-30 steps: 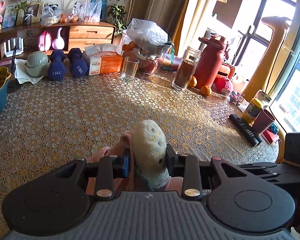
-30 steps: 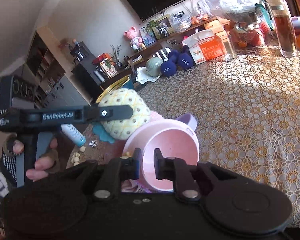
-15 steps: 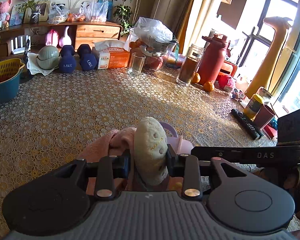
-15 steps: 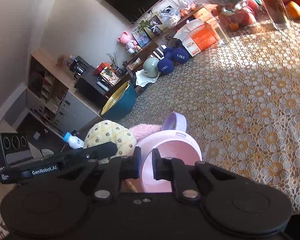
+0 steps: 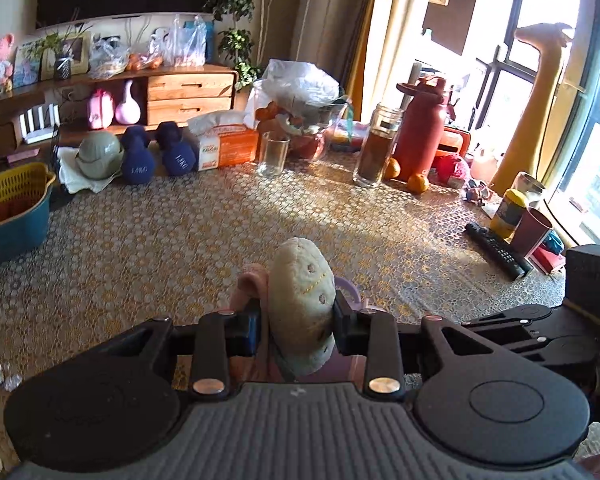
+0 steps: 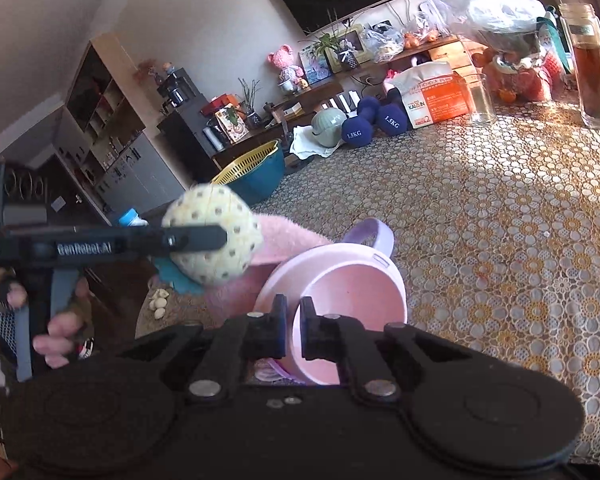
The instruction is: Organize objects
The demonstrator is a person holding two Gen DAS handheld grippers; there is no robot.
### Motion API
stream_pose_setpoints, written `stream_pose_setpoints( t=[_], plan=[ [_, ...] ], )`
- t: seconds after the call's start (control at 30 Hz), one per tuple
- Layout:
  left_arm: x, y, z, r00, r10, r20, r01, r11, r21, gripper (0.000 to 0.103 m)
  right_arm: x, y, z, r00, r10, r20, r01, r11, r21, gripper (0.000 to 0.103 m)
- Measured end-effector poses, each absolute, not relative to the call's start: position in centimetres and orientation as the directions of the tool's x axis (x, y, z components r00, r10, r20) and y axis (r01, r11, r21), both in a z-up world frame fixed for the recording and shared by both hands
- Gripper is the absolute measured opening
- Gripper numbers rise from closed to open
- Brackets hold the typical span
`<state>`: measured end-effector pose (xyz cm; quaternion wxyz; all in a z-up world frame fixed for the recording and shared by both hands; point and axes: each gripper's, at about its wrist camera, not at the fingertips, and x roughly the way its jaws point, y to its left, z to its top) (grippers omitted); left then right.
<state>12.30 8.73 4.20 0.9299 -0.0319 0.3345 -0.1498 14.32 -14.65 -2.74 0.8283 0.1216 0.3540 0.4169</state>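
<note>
Between the 2 fingers of the left claw (image 5: 296, 322), seen from the left wrist, sits a pale yellow plush toy (image 5: 301, 304) with small brown dots; the fingers are pressed against its sides and have it squeezed between them. A pink fuzzy part (image 5: 250, 280) of the toy shows just left of the yellow body. Behind the toy a bit of a lilac handle (image 5: 350, 290) peeks out. Beyond lies the desk (image 5: 180, 240) under a lace-patterned cloth, with a yellow-and-teal basket (image 5: 14, 210) at its far left, 2 blue dumbbells (image 5: 156, 156) and an orange tissue box (image 5: 224, 144) at the back, an empty glass (image 5: 273, 154), a jar of brown liquid (image 5: 376, 146) and a red flask (image 5: 420, 128) further right, and a remote control (image 5: 498, 250) near the right edge.

From the right wrist, the right claw (image 6: 294, 330) is closed to a narrow gap on the near rim of a pink cup (image 6: 340, 280), 1 finger inside the rim and 1 outside. The cup is tilted with its mouth toward the camera, and its lilac handle (image 6: 370, 232) points away over the desk (image 6: 500, 220). Just left of the cup, touching or nearly so, hangs the plush toy (image 6: 212, 240), gripped by the left claw (image 6: 192, 239), whose finger crosses the toy's front. A hand (image 6: 56, 332) holds that gripper's grip at lower left.
</note>
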Motion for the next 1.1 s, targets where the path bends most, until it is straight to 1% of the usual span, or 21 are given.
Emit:
stream_pose_setpoints(
  t=[0.13, 0.23, 0.3, 0.4, 0.5, 0.7, 0.87, 0.93, 1.03, 1.1],
  plan=[
    [14.1, 6.2, 4.1, 0.694, -0.322, -0.644, 0.348, 0.933, -0.092, 0.033, 13.4, -14.3, -2.7, 0.397, 0.771, -0.498, -0.644, 0.621, 0.447, 0.004],
    [15.2, 4.9, 3.2, 0.66, -0.34, -0.67, 0.387, 0.918, -0.084, 0.033, 13.1, -14.2, -2.8, 0.391, 0.77, -0.504, -0.656, 0.617, 0.434, 0.004],
    [15.7, 4.8, 2.8, 0.657, -0.343, -0.671, 0.388, 0.917, -0.089, 0.033, 13.0, -14.2, -2.8, 0.389, 0.77, -0.505, -0.659, 0.616, 0.431, 0.004],
    [16.3, 5.5, 2.5, 0.655, -0.346, -0.671, 0.367, 0.923, -0.117, 0.033, 13.0, -14.2, -2.8, 0.391, 0.767, -0.508, -0.662, 0.618, 0.423, 0.003],
    [16.8, 6.4, 2.0, 0.662, -0.318, -0.678, 0.33, 0.937, -0.118, 0.033, 13.0, -14.2, -2.8, 0.388, 0.77, -0.507, -0.667, 0.614, 0.422, 0.003],
    [17.8, 8.8, -0.1, 0.653, -0.287, -0.701, 0.232, 0.957, -0.176, 0.033, 13.1, -14.2, -2.9, 0.386, 0.776, -0.499, -0.668, 0.609, 0.429, 0.003],
    [17.8, 10.1, -1.9, 0.632, -0.227, -0.741, 0.165, 0.974, -0.157, 0.033, 13.1, -14.1, -2.8, 0.387, 0.774, -0.501, -0.669, 0.609, 0.425, 0.003],
    [17.1, 10.4, -1.6, 0.641, -0.233, -0.731, 0.162, 0.972, -0.168, 0.033, 13.1, -14.2, -2.8, 0.389, 0.773, -0.501, -0.666, 0.611, 0.427, 0.003],
    [15.7, 10.9, 0.3, 0.678, -0.282, -0.679, 0.17, 0.959, -0.229, 0.033, 13.2, -14.4, -2.8, 0.393, 0.772, -0.5, -0.661, 0.615, 0.43, 0.003],
    [15.3, 10.6, 1.9, 0.693, -0.323, -0.644, 0.202, 0.945, -0.257, 0.033, 13.2, -14.4, -2.9, 0.393, 0.772, -0.5, -0.66, 0.615, 0.431, 0.003]
  ],
)
